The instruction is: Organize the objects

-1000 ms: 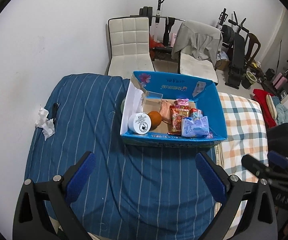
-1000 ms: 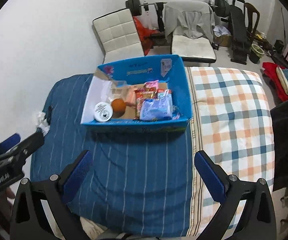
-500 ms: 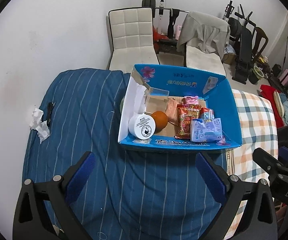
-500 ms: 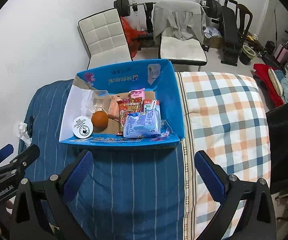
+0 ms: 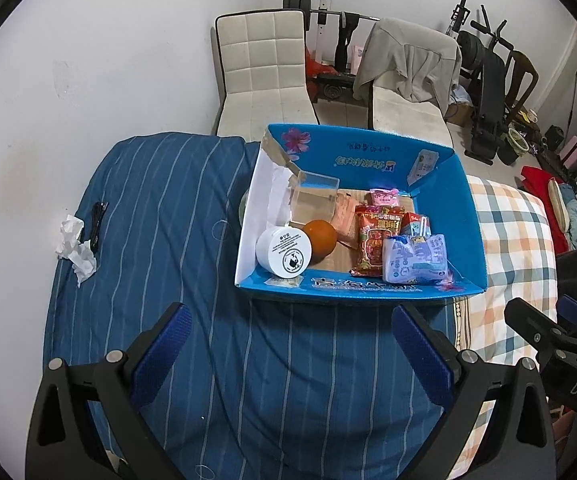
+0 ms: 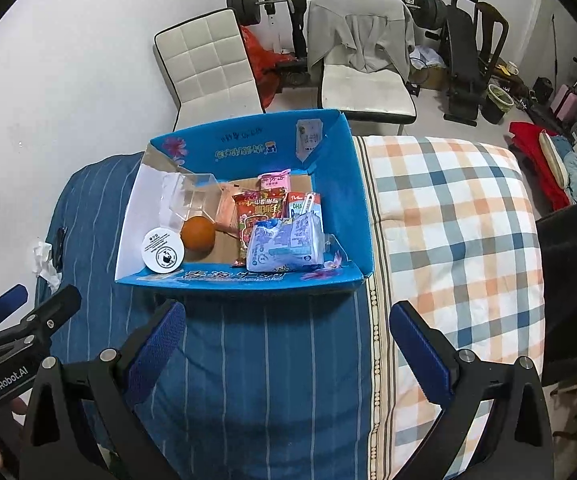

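A blue cardboard box (image 5: 440, 172) (image 6: 352, 184) sits on the bed. Inside lie a white round jar (image 5: 283, 251) (image 6: 163, 250), an orange (image 5: 320, 238) (image 6: 197, 233), a clear plastic box (image 5: 313, 199) (image 6: 190, 196), a red snack packet (image 5: 374, 240) (image 6: 258, 210), a pink packet (image 5: 384, 197) (image 6: 274, 180) and a pale blue pack (image 5: 414, 260) (image 6: 286, 246). My left gripper (image 5: 288, 354) is open and empty, in front of the box. My right gripper (image 6: 286, 350) is open and empty, also in front of it.
A blue striped sheet (image 5: 160, 208) covers the left of the bed, a checked quilt (image 6: 448, 208) the right. A crumpled tissue (image 5: 74, 248) and a black cable (image 5: 97, 220) lie at the left edge by the wall. Two white chairs (image 5: 262, 76) and gym gear stand beyond.
Both grippers have moved forward and closer to the box, which now looks larger and more from above. Both stay open. Nothing in the box has moved.
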The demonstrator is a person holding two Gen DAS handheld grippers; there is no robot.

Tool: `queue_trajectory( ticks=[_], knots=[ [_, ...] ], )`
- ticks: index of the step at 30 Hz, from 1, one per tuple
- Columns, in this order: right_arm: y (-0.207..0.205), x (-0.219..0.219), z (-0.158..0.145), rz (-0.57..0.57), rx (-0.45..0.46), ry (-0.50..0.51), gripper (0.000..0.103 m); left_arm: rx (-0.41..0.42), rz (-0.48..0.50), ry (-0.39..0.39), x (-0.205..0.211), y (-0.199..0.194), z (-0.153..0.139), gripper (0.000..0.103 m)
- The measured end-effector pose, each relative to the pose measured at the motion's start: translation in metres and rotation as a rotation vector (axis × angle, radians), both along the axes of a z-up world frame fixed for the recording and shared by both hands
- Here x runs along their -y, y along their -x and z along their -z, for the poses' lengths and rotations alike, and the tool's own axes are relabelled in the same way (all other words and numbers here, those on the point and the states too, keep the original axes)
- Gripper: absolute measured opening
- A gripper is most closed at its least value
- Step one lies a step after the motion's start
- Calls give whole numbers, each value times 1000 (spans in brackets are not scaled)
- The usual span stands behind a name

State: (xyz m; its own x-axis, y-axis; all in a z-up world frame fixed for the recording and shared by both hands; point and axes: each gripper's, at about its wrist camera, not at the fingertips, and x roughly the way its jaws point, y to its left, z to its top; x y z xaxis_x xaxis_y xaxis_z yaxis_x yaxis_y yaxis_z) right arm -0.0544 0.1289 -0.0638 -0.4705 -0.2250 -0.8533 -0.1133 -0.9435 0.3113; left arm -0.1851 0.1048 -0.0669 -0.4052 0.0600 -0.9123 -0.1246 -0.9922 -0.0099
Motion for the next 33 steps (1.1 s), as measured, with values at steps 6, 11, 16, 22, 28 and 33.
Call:
queue_trajectory(
  ticks=[6, 11, 16, 22, 28, 33],
  knots=[
    [2, 0, 0, 3, 2, -3, 103, -4, 4, 8, 0, 1, -1, 103],
    [3, 0, -1, 3, 4, 4, 103, 1, 5, 13, 2, 1, -1, 103],
    [2, -1, 1, 6, 11, 6, 103, 8, 10, 20, 3, -1, 0, 103],
    [-2, -4, 2, 20, 12, 0, 103, 2, 14, 18, 2, -2, -3, 103],
    [-7, -6, 5, 21, 18, -3, 103, 0, 14, 21, 2, -2, -6, 103],
    [-10, -7, 4, 18, 17, -7, 103, -3, 11, 24, 3, -3, -9, 103]
  ],
)
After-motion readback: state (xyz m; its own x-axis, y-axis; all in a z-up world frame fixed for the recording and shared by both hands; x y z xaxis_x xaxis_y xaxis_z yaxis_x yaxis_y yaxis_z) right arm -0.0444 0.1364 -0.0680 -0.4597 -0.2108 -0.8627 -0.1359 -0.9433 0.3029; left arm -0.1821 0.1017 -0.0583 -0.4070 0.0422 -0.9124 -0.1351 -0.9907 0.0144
